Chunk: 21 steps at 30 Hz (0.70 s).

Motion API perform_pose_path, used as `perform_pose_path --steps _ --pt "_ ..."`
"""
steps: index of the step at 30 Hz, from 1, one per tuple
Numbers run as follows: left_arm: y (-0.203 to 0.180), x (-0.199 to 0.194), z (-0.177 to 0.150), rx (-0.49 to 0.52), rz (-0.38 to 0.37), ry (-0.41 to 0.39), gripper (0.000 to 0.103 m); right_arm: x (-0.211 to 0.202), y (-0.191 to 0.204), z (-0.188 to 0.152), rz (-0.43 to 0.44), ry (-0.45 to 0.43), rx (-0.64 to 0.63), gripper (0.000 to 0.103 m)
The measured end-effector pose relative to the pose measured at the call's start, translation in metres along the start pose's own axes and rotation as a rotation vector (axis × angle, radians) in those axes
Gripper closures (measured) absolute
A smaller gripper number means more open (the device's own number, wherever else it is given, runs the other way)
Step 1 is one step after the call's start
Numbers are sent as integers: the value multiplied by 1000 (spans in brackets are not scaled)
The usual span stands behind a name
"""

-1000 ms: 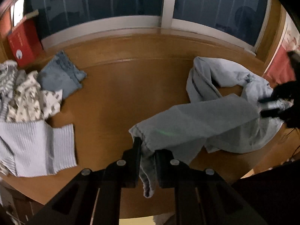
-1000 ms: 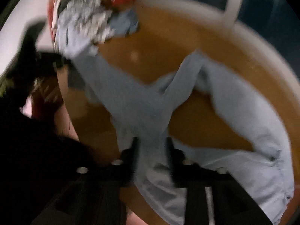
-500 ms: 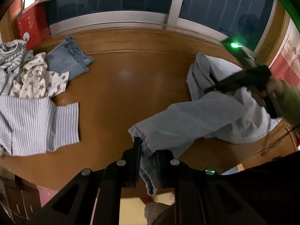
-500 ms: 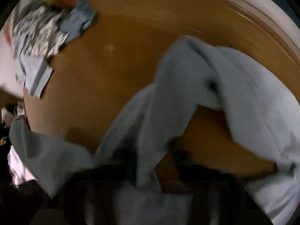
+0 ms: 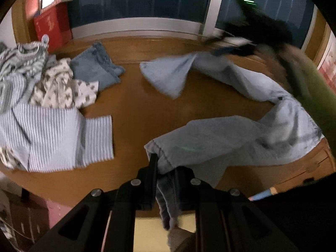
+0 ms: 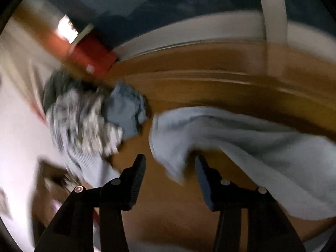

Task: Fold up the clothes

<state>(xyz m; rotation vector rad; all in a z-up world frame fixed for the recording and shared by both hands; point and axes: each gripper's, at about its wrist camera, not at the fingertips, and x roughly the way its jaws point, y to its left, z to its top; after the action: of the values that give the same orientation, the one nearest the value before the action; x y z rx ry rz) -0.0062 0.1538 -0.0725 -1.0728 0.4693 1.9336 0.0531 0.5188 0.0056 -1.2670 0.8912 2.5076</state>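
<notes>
Pale blue jeans [image 5: 231, 134] lie across the right half of the round wooden table [image 5: 134, 105]. My left gripper [image 5: 166, 168] is shut on the hem of the near leg at the table's front edge. The far leg [image 5: 168, 75] lies spread toward the middle; it also shows in the right wrist view [image 6: 231, 134]. My right gripper [image 6: 170, 163] is open just above that leg's hem, with nothing between its fingers. It appears blurred in the left wrist view [image 5: 247, 42] at the back right.
A heap of clothes sits at the left: a striped garment [image 5: 54, 136], a patterned one [image 5: 61, 86], folded denim [image 5: 94, 69]. A red box [image 5: 52, 27] stands at the back left by the window sill [image 5: 136, 27]. The table's edge runs near my left gripper.
My right gripper swung the far leg out toward the table's middle and opened, letting it go. My left gripper kept its hold on the near hem.
</notes>
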Motion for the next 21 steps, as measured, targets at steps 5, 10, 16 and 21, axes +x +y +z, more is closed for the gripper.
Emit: perform_pose_path --steps 5,10,16,21 --pt "23 47 31 8 70 73 88 -33 -22 -76 -114 34 -142 54" --pt "55 94 53 -57 165 152 86 -40 -59 -128 -194 103 -35 54" --pt "67 82 56 -103 113 116 84 -23 -68 -165 -243 121 32 54" --pt "37 81 51 -27 19 99 80 -1 -57 -178 -300 97 32 53"
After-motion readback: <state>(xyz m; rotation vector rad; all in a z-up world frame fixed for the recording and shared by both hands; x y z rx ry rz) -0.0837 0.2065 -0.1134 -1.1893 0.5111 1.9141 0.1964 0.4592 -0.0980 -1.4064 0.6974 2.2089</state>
